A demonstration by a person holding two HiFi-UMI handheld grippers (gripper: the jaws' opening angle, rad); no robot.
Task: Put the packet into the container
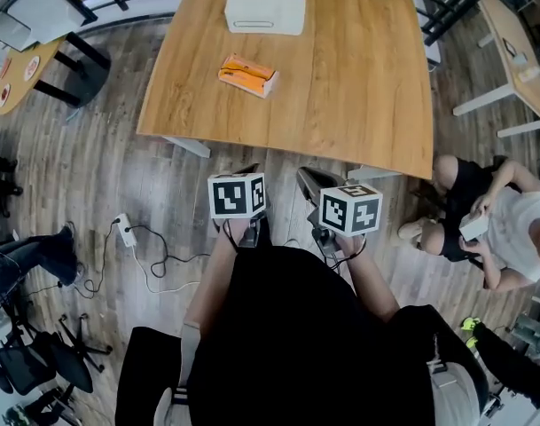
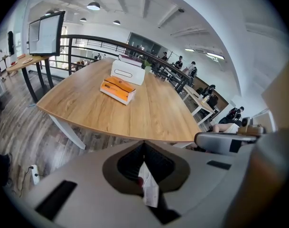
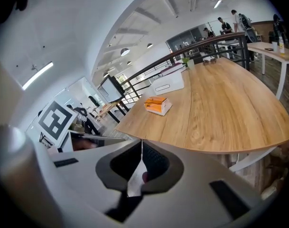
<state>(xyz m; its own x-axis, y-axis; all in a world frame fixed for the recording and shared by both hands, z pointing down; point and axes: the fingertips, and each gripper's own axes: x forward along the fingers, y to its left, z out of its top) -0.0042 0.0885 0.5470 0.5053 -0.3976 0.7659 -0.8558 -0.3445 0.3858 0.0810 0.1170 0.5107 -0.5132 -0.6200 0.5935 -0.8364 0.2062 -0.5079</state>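
An orange and white packet (image 1: 247,74) lies on the wooden table (image 1: 358,105), left of its middle. Beyond it, near the far edge, stands a white rectangular container (image 1: 265,12). Both grippers are held close to my body, short of the table's near edge and above the floor. My left gripper (image 1: 250,170) has its jaws shut, with nothing from the table in them. My right gripper (image 1: 305,174) is shut too and holds nothing. The left gripper view shows the packet (image 2: 118,90) and container (image 2: 128,72) far ahead; so does the right gripper view, packet (image 3: 157,105) before container (image 3: 168,84).
A person (image 1: 491,229) sits on the floor to the right of the table. A power strip with cables (image 1: 126,230) lies on the floor at left. Other tables (image 1: 26,69) stand at both sides, and office chair bases (image 1: 39,362) at bottom left.
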